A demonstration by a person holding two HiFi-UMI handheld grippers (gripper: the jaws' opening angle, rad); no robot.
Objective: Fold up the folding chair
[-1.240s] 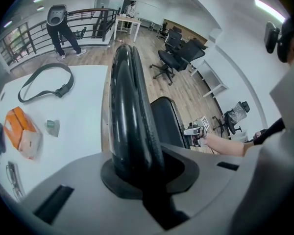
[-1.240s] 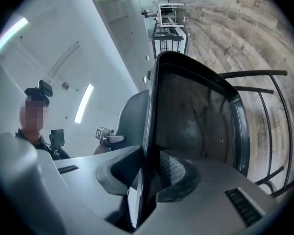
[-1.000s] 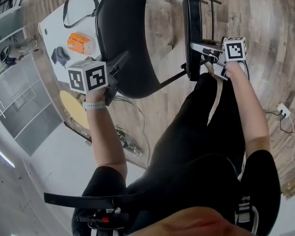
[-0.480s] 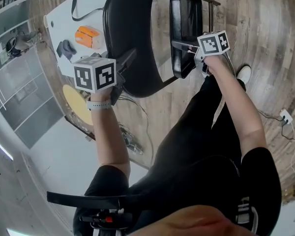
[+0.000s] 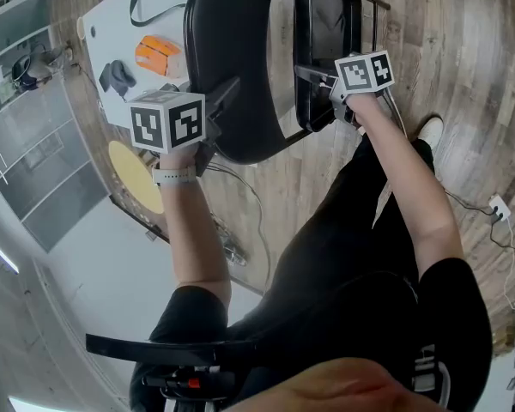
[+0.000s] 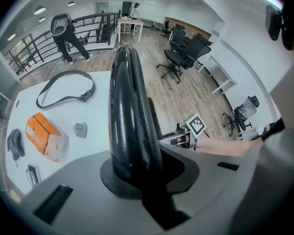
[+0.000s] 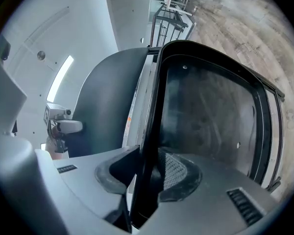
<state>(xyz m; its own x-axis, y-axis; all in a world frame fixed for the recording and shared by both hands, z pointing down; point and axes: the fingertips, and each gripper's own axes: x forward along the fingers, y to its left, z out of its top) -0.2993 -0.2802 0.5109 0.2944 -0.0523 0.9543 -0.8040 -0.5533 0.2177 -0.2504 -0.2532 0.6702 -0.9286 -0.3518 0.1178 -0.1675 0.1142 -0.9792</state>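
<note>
Folding chair (image 5: 236,58) cut off at the head view's top edge; grey lump (image 5: 116,77) on the worktop (image 5: 103,28) unidentifiable.

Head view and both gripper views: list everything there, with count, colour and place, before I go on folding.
folding chair: one, black, on the wood floor.
table: one, white, beside the chair.
packet: one, orange, on the table.
strap loop: one, black, on the table.
cloth: one, dark grey, on the table beside the packet.
disc: one, yellow, by the table's near end.
office chairs: several, black, far across the room.
left gripper: one, grey, shut on the chair's backrest.
right gripper: one, grey, shut on the chair's seat edge.
</note>
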